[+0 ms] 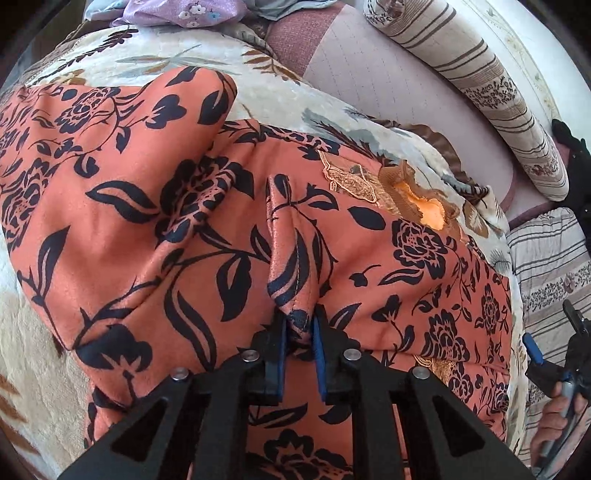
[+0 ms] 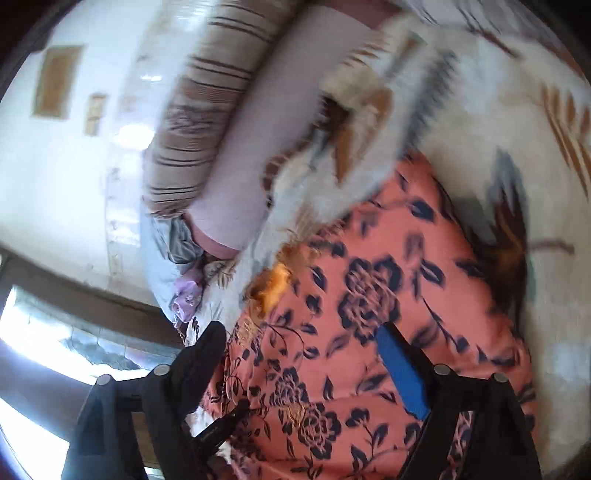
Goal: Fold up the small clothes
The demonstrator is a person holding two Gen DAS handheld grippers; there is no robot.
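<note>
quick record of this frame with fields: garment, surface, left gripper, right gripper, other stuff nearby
garment: orange garment with dark floral print, spread out and rumpled
surface: cream leaf-print blanket
left gripper: left gripper shut on a pinched-up fold of the orange garment
right gripper: right gripper open, jaws wide apart above the garment, nothing between the pads
other stuff nearby: striped bolster beyond the blanket; lilac flowered cloth at the far edge

An orange floral garment [image 1: 147, 229] covers most of the leaf-patterned blanket [image 1: 155, 55]. Beyond the garment, bare blanket lies open. A striped bolster [image 1: 480, 88] blocks the blanket's far edge, with folded clothes [image 1: 177, 11] beside it.
</note>
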